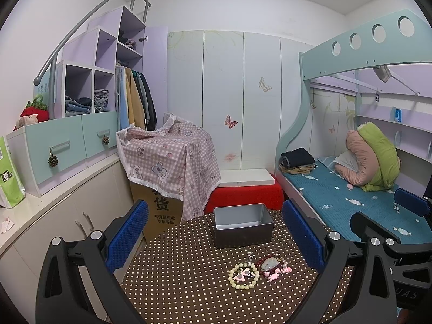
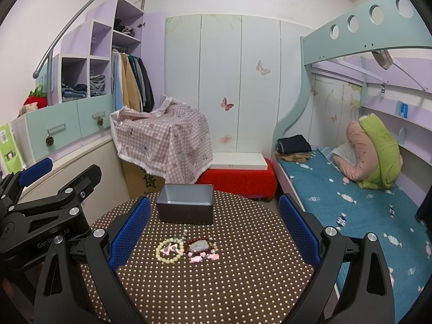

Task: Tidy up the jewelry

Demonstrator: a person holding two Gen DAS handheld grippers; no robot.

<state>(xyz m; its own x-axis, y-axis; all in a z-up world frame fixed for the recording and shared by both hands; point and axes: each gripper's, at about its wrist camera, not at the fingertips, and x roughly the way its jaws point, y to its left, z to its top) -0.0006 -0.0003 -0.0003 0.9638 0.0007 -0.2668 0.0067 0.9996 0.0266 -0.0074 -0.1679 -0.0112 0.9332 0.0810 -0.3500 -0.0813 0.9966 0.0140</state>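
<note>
A small heap of jewelry lies on the brown polka-dot table [image 1: 189, 291] [image 2: 243, 270]: a cream bead bracelet [image 1: 243, 276] [image 2: 170, 250], a dark red bead bracelet with a pale stone [image 1: 270, 264] [image 2: 199, 245], and pink charms [image 1: 279, 273] [image 2: 202, 258]. Behind it stands an open grey metal box [image 1: 242, 225] [image 2: 185, 206], nothing visible inside. My left gripper [image 1: 214, 236] hovers open above the jewelry, nothing between its blue pads. My right gripper [image 2: 214, 229] is open too, held over the table. Each gripper shows at the edge of the other's view.
A cardboard box under a pink checked cloth [image 1: 168, 151] stands behind the table on the left. A red stool with a white board [image 1: 244, 189] sits past the box. A bed with a teal sheet [image 1: 351, 202] runs along the right; cabinets [image 1: 67, 194] line the left.
</note>
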